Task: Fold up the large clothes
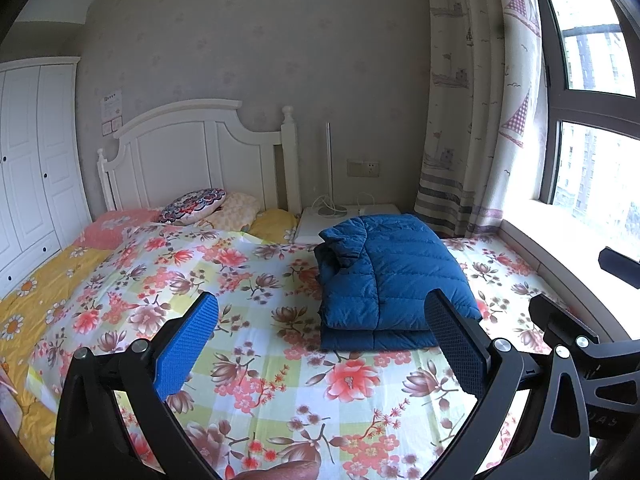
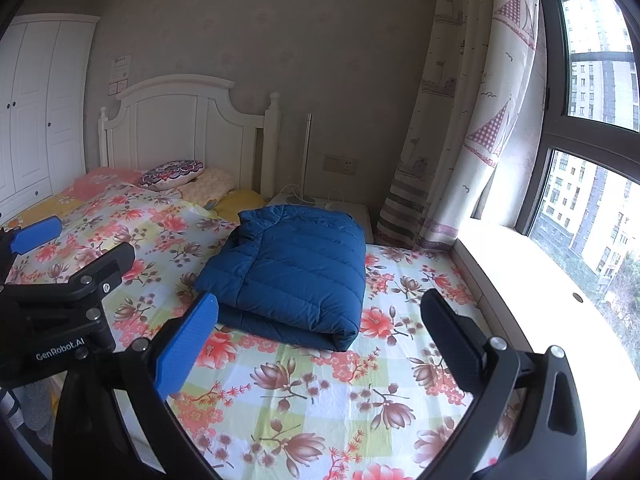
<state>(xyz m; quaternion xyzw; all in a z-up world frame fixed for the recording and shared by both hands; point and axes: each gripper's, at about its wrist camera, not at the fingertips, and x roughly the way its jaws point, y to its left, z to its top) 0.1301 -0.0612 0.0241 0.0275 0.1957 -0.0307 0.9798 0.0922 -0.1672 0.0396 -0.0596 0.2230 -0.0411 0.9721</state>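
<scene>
On the floral bed (image 1: pixel 248 360), below the white headboard (image 1: pixel 192 152) and curtained window (image 2: pixel 592 184), the folded blue jacket (image 1: pixel 392 280) is lying far right, both claws hovering apart, empty, their bases cut off.

A bed (image 1: pixel 256 360) with a white headboard (image 1: pixel 192 152) is covered by a floral checked sheet (image 2: pixel 320 400). A folded blue quilted jacket (image 1: pixel 392 280) lies flat on the sheet, on the window side, well short of the headboard. Close to the headboard rest a patterned round cushion (image 1: pixel 196 205), a pink pillow (image 1: pixel 116 226) and a cream pillow (image 1: pixel 236 210) touching the cushion.
</scene>
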